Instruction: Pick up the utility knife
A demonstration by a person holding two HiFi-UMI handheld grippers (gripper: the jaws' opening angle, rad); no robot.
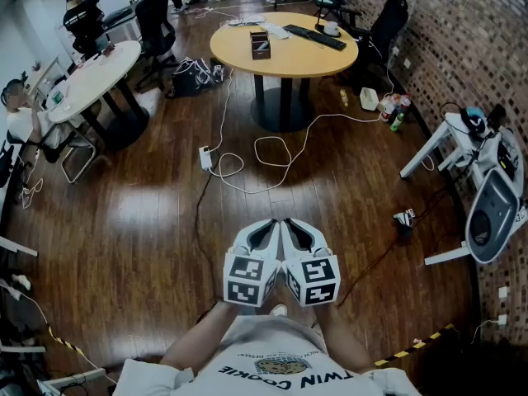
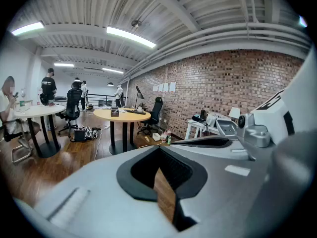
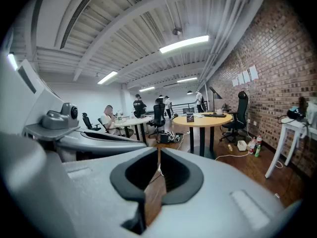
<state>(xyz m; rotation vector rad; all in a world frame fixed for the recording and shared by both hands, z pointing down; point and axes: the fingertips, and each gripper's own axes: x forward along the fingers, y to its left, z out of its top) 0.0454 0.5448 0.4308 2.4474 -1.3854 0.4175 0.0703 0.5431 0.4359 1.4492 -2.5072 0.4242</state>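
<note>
No utility knife can be made out in any view. I hold both grippers side by side in front of the person's chest, above bare wooden floor. In the head view the left gripper (image 1: 266,226) and the right gripper (image 1: 294,226) touch each other, both pointing toward the yellow round table (image 1: 285,52). Both are shut with nothing between the jaws. The left gripper (image 2: 160,150) shows its dark pads meeting at the tip in the left gripper view. The right gripper (image 3: 158,150) looks the same in its own view. On the yellow table lie a dark box (image 1: 260,44) and a keyboard (image 1: 318,36).
A white round table (image 1: 95,77) with seated people stands at the left. White cables (image 1: 272,151) and a power strip (image 1: 205,157) lie on the floor ahead. A white desk (image 1: 450,134) with gear and a brick wall are at the right. Office chairs surround both tables.
</note>
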